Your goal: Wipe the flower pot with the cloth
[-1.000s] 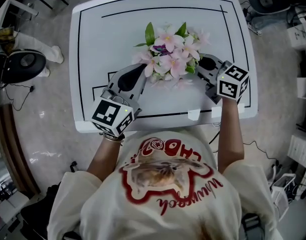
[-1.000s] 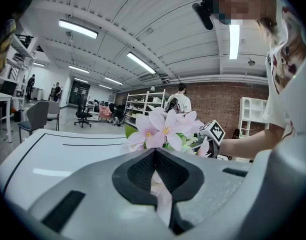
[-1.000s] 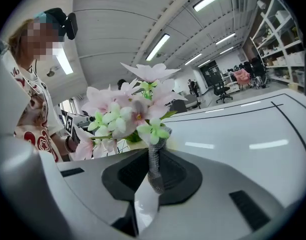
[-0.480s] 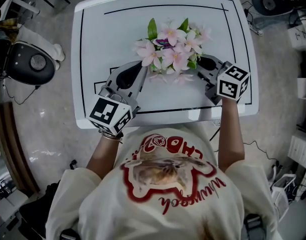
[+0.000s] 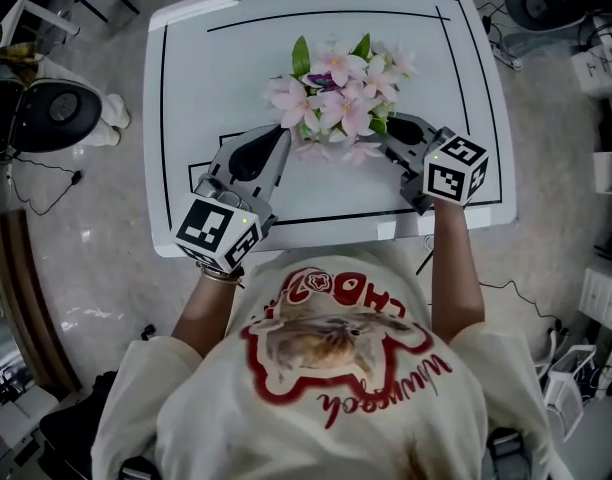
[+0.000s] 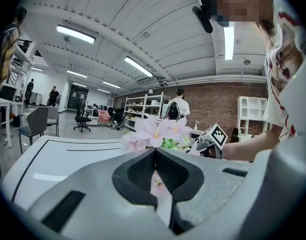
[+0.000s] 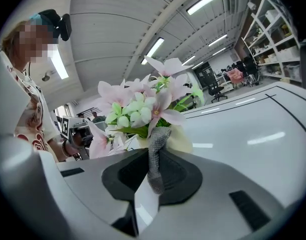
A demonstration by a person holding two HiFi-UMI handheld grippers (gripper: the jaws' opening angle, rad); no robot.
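My left claw (image 5: 282,133) is clenched on the pink flowers (image 5: 338,83). In the left gripper view its jaws are drawn together, and a pale pink petal (image 6: 155,180) shows in the narrow slit between them. My right claw (image 5: 388,134) is clenched on the cloth (image 7: 154,156), a grey knitted strip that runs up the seam of the jaws and pokes out past their tips. Right behind that grey tip stands the flower pot (image 7: 183,138), a cream rounded body under the blooms. The cloth overlaps the pot in my right gripper view, though I cannot tell whether the two touch.

Seen from my head, the pot itself is hidden beneath the flowers, which spread over it with green leaves (image 5: 300,58) on its far side. The pot stands on the white desk (image 5: 216,78), inside the black line (image 5: 166,118) drawn round the desk's top. My left claw comes at the pot from its near left and my right claw from its near right. The pot sits between them, with both tips tucked under the edge of the blooms. The left marker cube (image 5: 219,234) lies well back from the pot, over the desk's near edge. The right marker cube (image 5: 454,168) is closer to the pot, above the desk.

Beyond the pot, the left gripper view shows a person with a backpack (image 6: 178,106) by some shelves (image 6: 138,111).
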